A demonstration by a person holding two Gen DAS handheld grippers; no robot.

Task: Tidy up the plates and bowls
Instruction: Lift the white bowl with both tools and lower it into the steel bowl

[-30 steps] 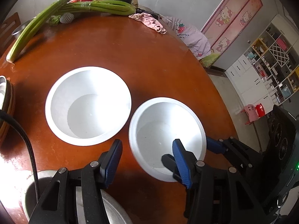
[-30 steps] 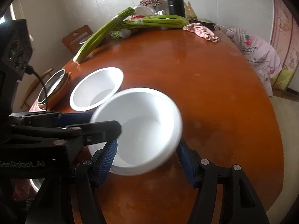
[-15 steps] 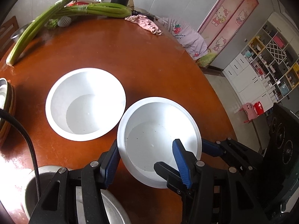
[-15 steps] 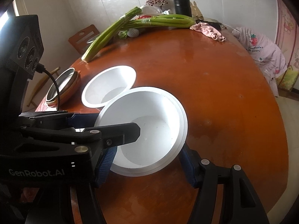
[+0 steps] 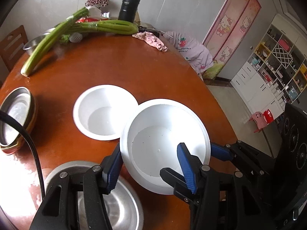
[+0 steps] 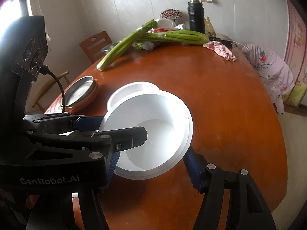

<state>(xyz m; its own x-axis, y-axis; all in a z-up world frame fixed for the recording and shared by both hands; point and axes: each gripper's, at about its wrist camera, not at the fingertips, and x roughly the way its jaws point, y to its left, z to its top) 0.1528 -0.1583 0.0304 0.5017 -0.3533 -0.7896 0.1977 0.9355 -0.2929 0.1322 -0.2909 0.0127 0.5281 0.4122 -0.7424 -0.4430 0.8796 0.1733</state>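
Both grippers hold one white bowl above the brown table; the bowl is tilted and its far rim overlaps a second white bowl that rests on the table. My left gripper is shut on the held bowl, with one blue finger outside its left wall and the other inside it. In the right wrist view the same bowl sits between the fingers of my right gripper, whose pads press on its outer sides. There the second bowl is mostly hidden behind it.
A steel bowl lies under the left gripper. Stacked metal plates sit at the left edge. Celery stalks, a black flask and a pink cloth line the far side. The table edge curves close on the right.
The held bowl has come up off the table and shifted left, so its rim now overlaps the other bowl. Both grippers rose with it.
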